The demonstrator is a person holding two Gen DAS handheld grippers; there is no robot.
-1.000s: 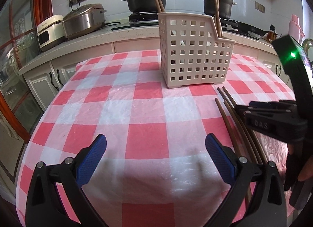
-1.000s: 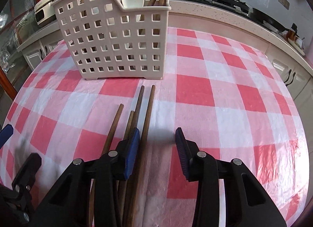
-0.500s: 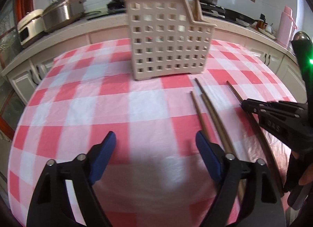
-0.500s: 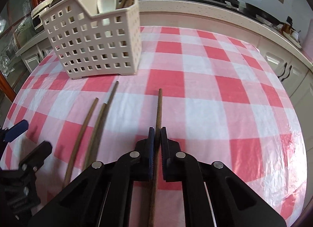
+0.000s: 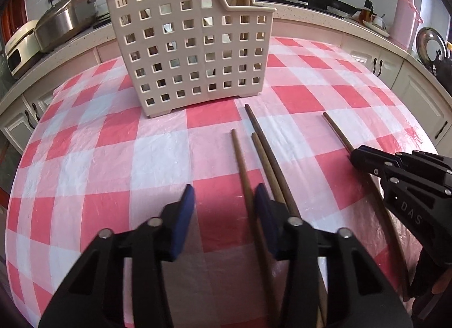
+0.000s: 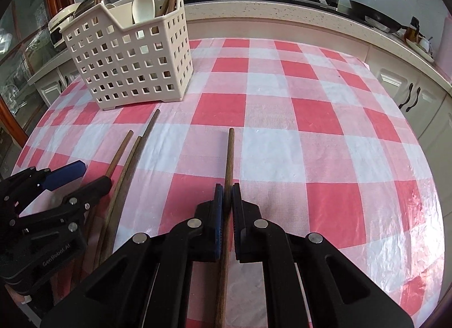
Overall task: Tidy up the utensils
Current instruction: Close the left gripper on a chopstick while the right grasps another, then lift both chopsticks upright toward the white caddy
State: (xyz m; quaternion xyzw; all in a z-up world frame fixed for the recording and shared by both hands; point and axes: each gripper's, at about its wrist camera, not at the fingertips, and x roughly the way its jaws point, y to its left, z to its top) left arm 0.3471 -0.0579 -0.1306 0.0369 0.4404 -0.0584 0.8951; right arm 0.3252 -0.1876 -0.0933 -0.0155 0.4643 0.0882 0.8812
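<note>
Four brown wooden chopsticks lie loose: right gripper [image 6: 227, 200] is clamped on one chopstick [image 6: 229, 155]. Left gripper [image 5: 224, 200], jaws just closing, half-open w/ another chopstick [image 5: 240, 158] between them, pads not yet gripping; it should centre before squeezing, then go to the beige perforated plastic caddy [image 5: 192, 53].

Matt wooden chopsticks [image 6: 229, 158], perforated plastic caddy [image 5: 192, 53].

The right tongs [image 6: 227, 206] were clamped shut and angled downward. The left tongs [image 5: 223, 212] (blue-padded) were held partly open, their jaws having just been closing, nothing yet pressed.
</note>
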